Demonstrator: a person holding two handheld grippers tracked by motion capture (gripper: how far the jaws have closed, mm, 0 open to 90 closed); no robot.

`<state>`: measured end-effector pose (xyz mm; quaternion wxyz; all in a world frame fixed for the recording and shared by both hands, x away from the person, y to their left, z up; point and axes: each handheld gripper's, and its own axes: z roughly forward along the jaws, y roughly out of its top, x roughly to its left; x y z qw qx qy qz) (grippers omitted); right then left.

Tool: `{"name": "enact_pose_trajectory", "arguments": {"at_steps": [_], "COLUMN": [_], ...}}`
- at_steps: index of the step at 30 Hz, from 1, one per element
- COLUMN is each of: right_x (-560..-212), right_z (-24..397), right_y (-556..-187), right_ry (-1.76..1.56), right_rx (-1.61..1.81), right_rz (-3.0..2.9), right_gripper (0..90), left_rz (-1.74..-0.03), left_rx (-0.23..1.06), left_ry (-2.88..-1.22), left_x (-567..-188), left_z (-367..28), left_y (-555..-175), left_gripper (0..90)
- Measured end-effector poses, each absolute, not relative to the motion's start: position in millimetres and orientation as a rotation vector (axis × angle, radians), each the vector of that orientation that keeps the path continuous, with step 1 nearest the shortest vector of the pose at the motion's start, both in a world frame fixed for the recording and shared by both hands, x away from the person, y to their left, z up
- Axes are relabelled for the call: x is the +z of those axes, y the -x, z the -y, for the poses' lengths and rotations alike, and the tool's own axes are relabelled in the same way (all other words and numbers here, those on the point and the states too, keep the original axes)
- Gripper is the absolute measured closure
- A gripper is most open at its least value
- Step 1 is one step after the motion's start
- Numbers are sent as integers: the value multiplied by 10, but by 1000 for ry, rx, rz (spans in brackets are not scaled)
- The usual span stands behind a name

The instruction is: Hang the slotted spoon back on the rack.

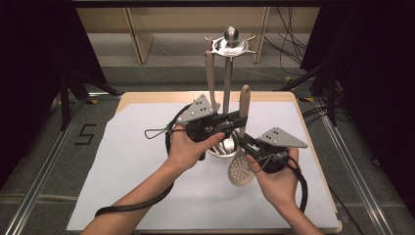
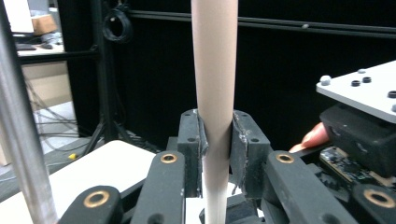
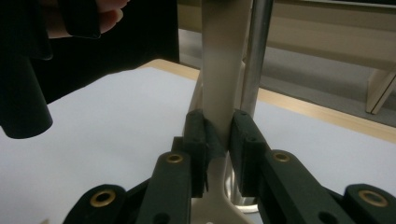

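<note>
Both grippers are on the one utensil. The left gripper (image 1: 239, 119) is clamped across the pale handle of the slotted spoon (image 1: 241, 147), w/ the spoon standing nearly upright and its perforated head (image 1: 240, 169) hanging low, just beside the right gripper (image 1: 246, 143). In the left gripper view the jaws pinch that handle (image 2: 214, 93) square between the two pads (image 2: 203, 140), no gap either side; the handle runs straight up past them and out the top. Off to that gripper's left a steel pole (image 2: 21, 130) rises close by, blurred.

The right gripper has the same spoon lower down, near the neck. In its own view the jaws are closed on the handle (image 3: 223, 70) where it narrows, pads touching it on both sides, and the spoon widens again below the grip. Just behind and right of the jaws stands the pole of the utensil stand (image 3: 254, 60), its round base (image 3: 243, 201) on the white sheet (image 3: 116, 130).

From above, the stand (image 1: 228, 73) sits beyond both grippers at the far-middle of the table (image 1: 303, 112), w/ a second wooden-handled utensil (image 1: 210, 78) hanging from its top ring. The left hand (image 1: 188, 147) wraps its gripper body; the right hand (image 1: 279, 178) holds its gripper from below. Cables (image 1: 142, 203) trail back toward the person.
</note>
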<state>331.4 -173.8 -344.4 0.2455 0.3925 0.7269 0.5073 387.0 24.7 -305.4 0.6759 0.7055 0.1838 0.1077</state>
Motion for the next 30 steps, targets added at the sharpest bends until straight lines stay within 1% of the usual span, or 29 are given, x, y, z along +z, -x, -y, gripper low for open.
{"name": "enact_pose_trajectory", "arguments": {"at_steps": [4,6,10,13,17,22,30], "right_x": [-3428,-3414,-3357,-3349,-3363,-3404,-3387], "right_z": [1737,1768,1790,1814,1865,1922,1902], "right_y": [-3300,-3333,-3317,-3312,-3324,-3399,-3439], "right_ry": [-1029,-928,-883,-857,-826,-785,-752], "right_rx": [1419,1453,1482,1500,1541,1611,1670], "right_rz": [-1989,-1979,-1981,-2009,-2051,-2100,-2163], "right_gripper": [775,740,659,637,634,660,681], "left_rz": [-356,-336,-318,-303,-290,-283,-249], "left_rx": [201,186,151,139,137,139,101], "left_ry": [-1603,-1615,-1613,-1604,-1610,-1615,-1614], "left_x": [-3012,-3010,-3019,-2993,-2965,-2944,-2920], "left_z": [-305,-332,-379,-427,-482,-536,-595], "left_y": [-3893,-3912,-3942,-3954,-3964,-3969,-3955], "left_gripper": [751,752,752,752,752,752,752]}}
